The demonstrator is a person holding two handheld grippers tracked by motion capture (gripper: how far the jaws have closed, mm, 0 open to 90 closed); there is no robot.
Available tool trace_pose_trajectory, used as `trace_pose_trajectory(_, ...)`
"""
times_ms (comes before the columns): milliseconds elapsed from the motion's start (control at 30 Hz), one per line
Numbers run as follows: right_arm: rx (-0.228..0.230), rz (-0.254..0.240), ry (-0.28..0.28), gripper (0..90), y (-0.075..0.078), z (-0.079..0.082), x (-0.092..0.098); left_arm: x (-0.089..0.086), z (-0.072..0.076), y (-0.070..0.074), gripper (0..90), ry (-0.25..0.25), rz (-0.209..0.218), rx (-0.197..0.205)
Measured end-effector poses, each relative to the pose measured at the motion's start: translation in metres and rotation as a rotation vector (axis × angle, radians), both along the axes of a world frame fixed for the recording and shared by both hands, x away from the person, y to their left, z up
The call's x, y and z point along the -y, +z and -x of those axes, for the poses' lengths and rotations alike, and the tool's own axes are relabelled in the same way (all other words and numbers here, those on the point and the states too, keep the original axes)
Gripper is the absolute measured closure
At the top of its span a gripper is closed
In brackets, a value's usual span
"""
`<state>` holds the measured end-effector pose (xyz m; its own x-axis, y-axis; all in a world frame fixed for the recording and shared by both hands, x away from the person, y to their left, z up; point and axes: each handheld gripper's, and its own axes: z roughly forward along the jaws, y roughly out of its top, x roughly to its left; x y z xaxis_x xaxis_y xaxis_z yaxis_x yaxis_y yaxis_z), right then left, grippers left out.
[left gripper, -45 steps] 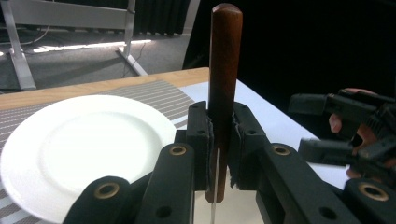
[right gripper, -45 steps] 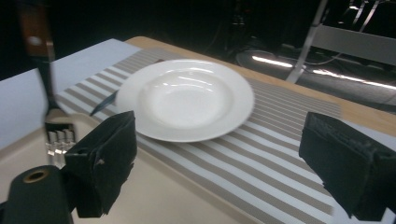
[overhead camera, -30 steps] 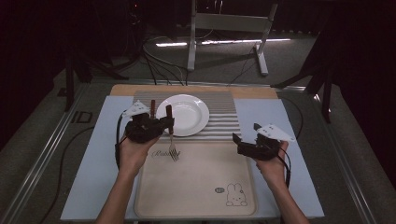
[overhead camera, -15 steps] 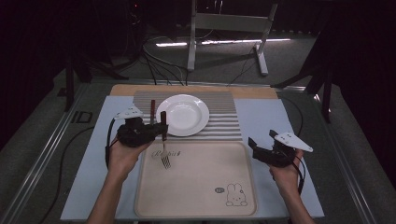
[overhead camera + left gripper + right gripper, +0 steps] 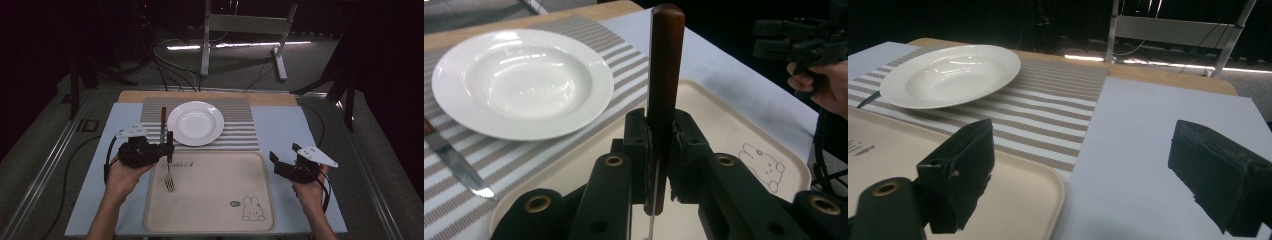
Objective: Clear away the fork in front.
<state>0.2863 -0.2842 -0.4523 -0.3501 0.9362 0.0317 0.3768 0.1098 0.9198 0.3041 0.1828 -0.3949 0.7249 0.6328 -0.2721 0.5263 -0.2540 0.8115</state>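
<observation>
Dark studio surround; cables and a metal stand on the floor behind the counter (image 5: 280,125), which carries a pale blue sheet.

Item 1: striped placemat (image 5: 235,127), far centre, bearing a white plate (image 5: 195,122). A knife (image 5: 162,122) lies on the mat just left of the plate.

Item 2: beige tray (image 5: 220,195) with rabbit print, near centre, just below the mat.

Item 3: fork (image 5: 169,167), wooden handle, tines down toward the tray's left part. Held by the left gripper (image 5: 167,147), fingers clamped narrow on the handle; the left gripper view shows the handle (image 5: 664,75) standing upright between the pads.

Item 4: right gripper (image 5: 276,164), at the tray's right edge, fingers wide apart and holding nothing.

Change noted: against the earlier high views, the fork has travelled down from beside the plate to above the tray, and the right gripper has drawn back to the right, off the tray. Judgement: the fork is being carried by the left side alone, probably for placing beside the plate or on the tray; the right gripper stands idle.

Unclear: whether the tines touch the tray or hang just above it cannot be told. Tines are cut off at the bottom of the left gripper view. Knife handle end partly hidden behind the plate rim there.
</observation>
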Motion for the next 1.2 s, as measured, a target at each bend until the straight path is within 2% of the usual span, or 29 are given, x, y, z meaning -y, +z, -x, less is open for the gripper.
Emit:
trace_pose_trajectory(500, -0.007, 0.002, -0.009, 11.4, -0.004, 0.001, 0.001, -0.019, 0.023, -0.013, 80.3, -0.002, 0.009, -0.041)
trace_pose_trajectory(733, -0.015, 0.009, -0.003, 11.3, -0.006, 0.001, -0.002, -0.021, 0.032, -0.021, 80.6, -0.038, 0.006, -0.106)
trace_pose_trajectory(867, -0.016, 0.012, 0.001, 11.3, -0.007, 0.001, -0.003, -0.025, 0.028, -0.034, 80.6, -0.026, 0.031, -0.15)
trace_pose_trajectory(1033, -0.019, 0.009, -0.002, 11.4, -0.007, 0.001, -0.002, -0.029, 0.021, -0.052, 79.6, -0.007, 0.078, -0.151)
trace_pose_trajectory(1200, -0.02, 0.016, 0.001, 11.4, -0.008, 0.002, -0.002, -0.03, 0.014, -0.072, 77.0, 0.027, 0.072, -0.17)
